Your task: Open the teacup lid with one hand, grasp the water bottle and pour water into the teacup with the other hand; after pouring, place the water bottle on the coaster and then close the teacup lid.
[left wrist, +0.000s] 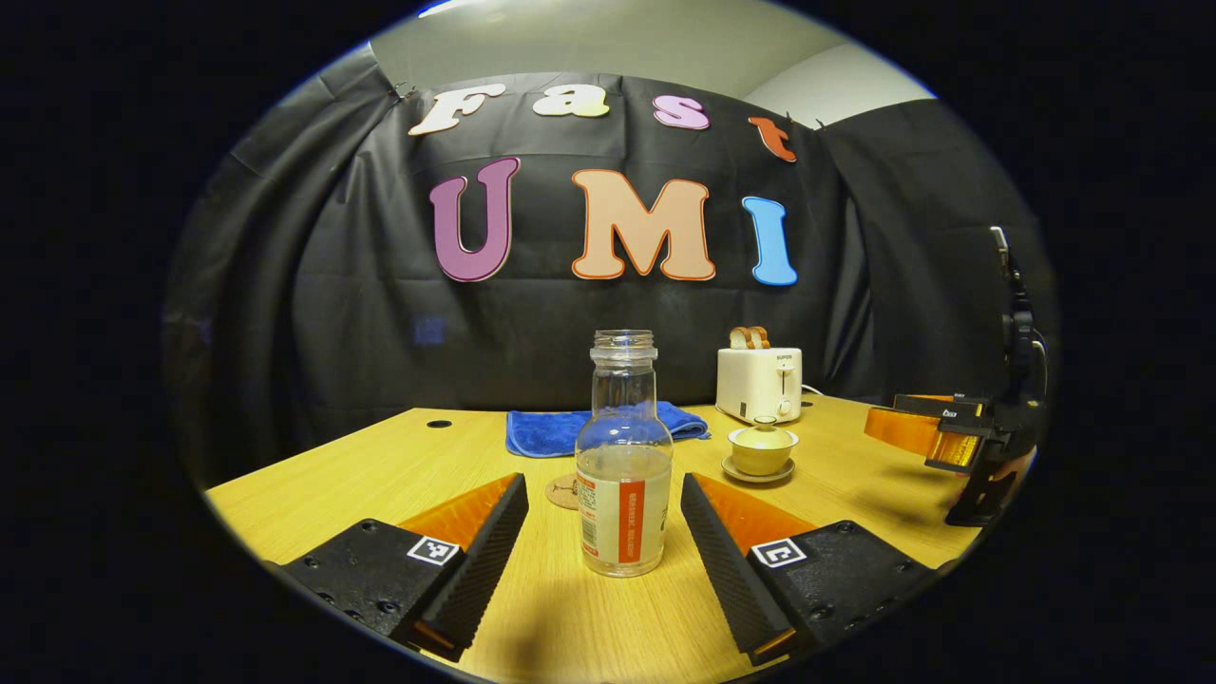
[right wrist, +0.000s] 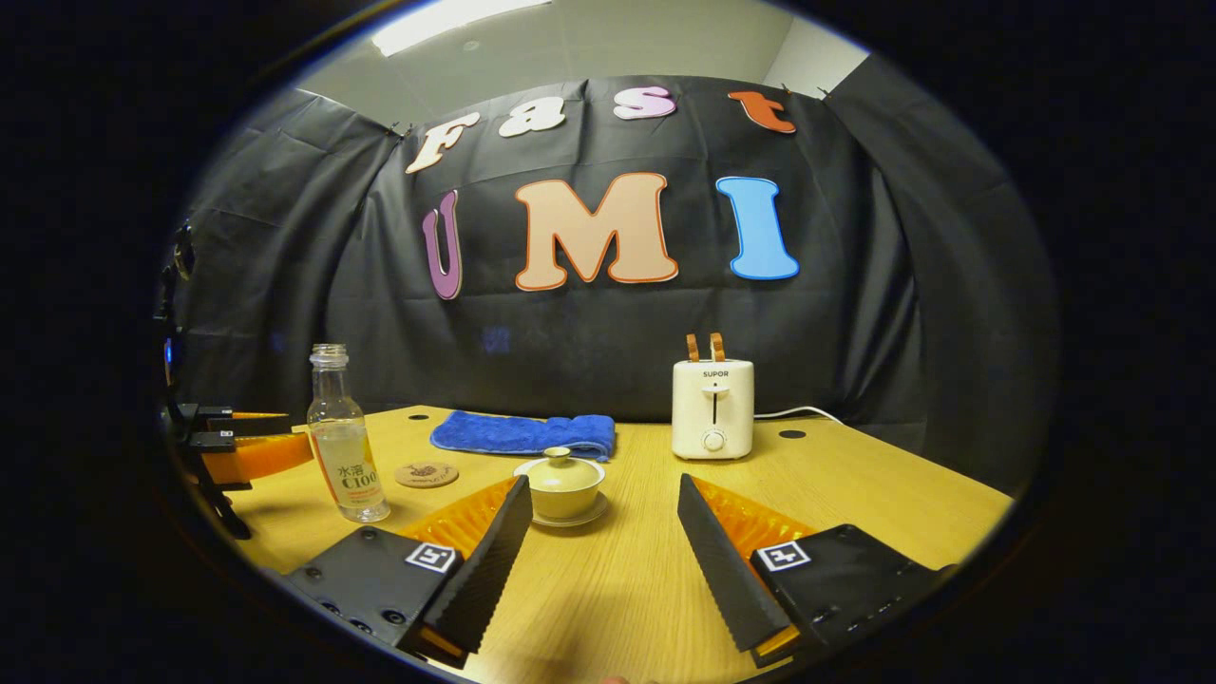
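A clear uncapped water bottle (left wrist: 622, 465) with a red-and-white label stands upright on the wooden table, partly filled. My left gripper (left wrist: 604, 494) is open, its fingers on either side of the bottle without touching it. Behind the bottle lies a round brown coaster (left wrist: 563, 491). The lidded cream teacup (left wrist: 762, 448) sits on its saucer to the right. In the right gripper view the teacup (right wrist: 562, 486) stands just beyond my open right gripper (right wrist: 600, 499), nearer its left finger, with the bottle (right wrist: 344, 442) and coaster (right wrist: 427, 474) to the left.
A folded blue cloth (right wrist: 524, 434) lies at the back of the table (right wrist: 855, 484). A white toaster (right wrist: 712, 407) with two slices of toast stands at the back right, its cord trailing right. The other gripper (left wrist: 936, 432) hovers at the right of the left gripper view.
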`<state>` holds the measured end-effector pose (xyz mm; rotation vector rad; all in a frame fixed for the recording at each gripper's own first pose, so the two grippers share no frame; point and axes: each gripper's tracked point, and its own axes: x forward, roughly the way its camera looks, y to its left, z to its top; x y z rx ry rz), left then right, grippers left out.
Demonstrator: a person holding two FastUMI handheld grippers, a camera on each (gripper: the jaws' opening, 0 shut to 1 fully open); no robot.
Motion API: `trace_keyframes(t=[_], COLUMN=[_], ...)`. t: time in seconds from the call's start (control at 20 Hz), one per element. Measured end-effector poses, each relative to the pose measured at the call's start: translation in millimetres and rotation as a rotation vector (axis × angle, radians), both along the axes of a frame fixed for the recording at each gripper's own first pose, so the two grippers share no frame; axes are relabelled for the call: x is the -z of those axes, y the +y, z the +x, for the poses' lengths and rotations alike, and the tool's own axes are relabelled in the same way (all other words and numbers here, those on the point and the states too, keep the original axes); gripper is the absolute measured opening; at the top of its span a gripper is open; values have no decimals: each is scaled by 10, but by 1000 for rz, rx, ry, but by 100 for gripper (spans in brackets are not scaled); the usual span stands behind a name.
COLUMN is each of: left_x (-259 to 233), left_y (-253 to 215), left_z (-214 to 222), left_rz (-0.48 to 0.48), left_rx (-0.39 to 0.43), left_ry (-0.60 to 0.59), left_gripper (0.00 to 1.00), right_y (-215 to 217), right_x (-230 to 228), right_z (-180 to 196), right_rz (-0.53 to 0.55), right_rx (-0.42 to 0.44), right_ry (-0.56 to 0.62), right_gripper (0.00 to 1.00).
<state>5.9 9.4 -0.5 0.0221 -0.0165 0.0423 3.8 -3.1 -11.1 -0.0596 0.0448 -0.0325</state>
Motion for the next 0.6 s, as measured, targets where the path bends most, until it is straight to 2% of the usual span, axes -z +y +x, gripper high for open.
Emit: trace_keyframes(t=[0.3, 0.6], left_x=[8, 10], left_y=[-21, -24], left_z=[-2, 15], left_rz=[0, 0], left_rx=[10, 10], left_ry=[0, 1], left_gripper=[95, 95], right_y=[-54, -28], right_x=[-5, 0], right_z=[20, 22], right_rz=[-2, -2], right_rx=[33, 23], right_ry=[-2, -1], right_gripper=[98, 97])
